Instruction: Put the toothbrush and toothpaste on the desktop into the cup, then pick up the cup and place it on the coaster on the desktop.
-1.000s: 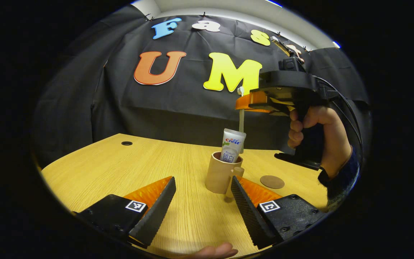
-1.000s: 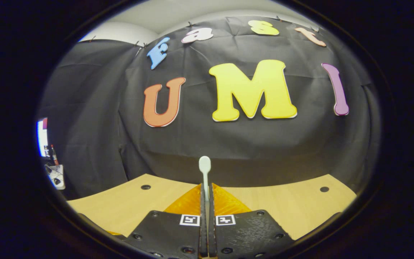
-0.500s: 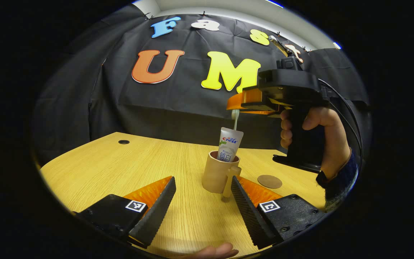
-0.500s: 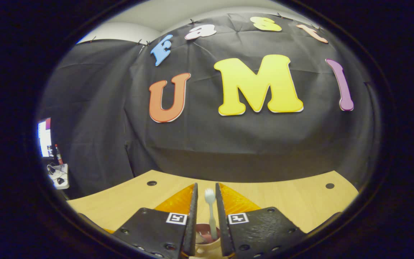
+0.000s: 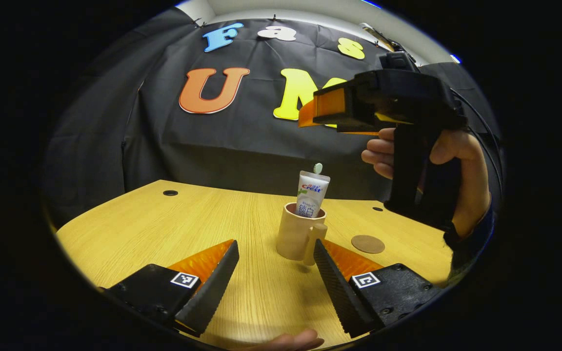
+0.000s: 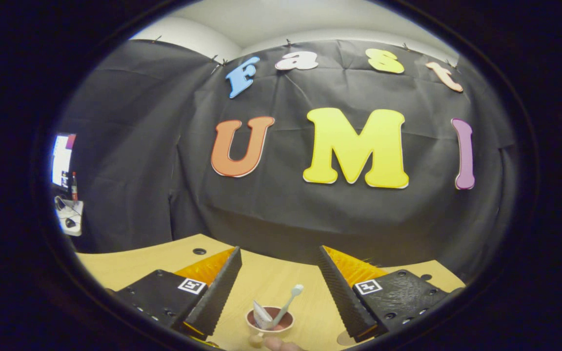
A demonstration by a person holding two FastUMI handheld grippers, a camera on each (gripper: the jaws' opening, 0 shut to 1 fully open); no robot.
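A tan cup [image 5: 296,234] with a handle stands on the wooden table [image 5: 164,229], just beyond my open left gripper [image 5: 276,246]. A toothpaste tube [image 5: 311,195] stands in the cup, and the toothbrush head [image 5: 318,168] peeks out behind it. A round brown coaster [image 5: 368,243] lies to the cup's right. My right gripper [image 5: 310,105], held by a hand [image 5: 456,180], hovers above the cup. In the right gripper view, the right gripper [image 6: 279,251] is open and holds nothing. Below it the cup [image 6: 269,325] holds the leaning toothbrush [image 6: 288,300] and the tube [image 6: 260,314].
Two small dark holes [image 5: 170,193] [image 5: 377,208] sit near the table's far edge. A fingertip [image 5: 291,341] shows at the bottom of the left gripper view. Past the booth cloth on the left is a lit screen [image 6: 64,156].
The right gripper opened and let the toothbrush drop into the cup, then rose above it. The left gripper stayed open and nearly still.
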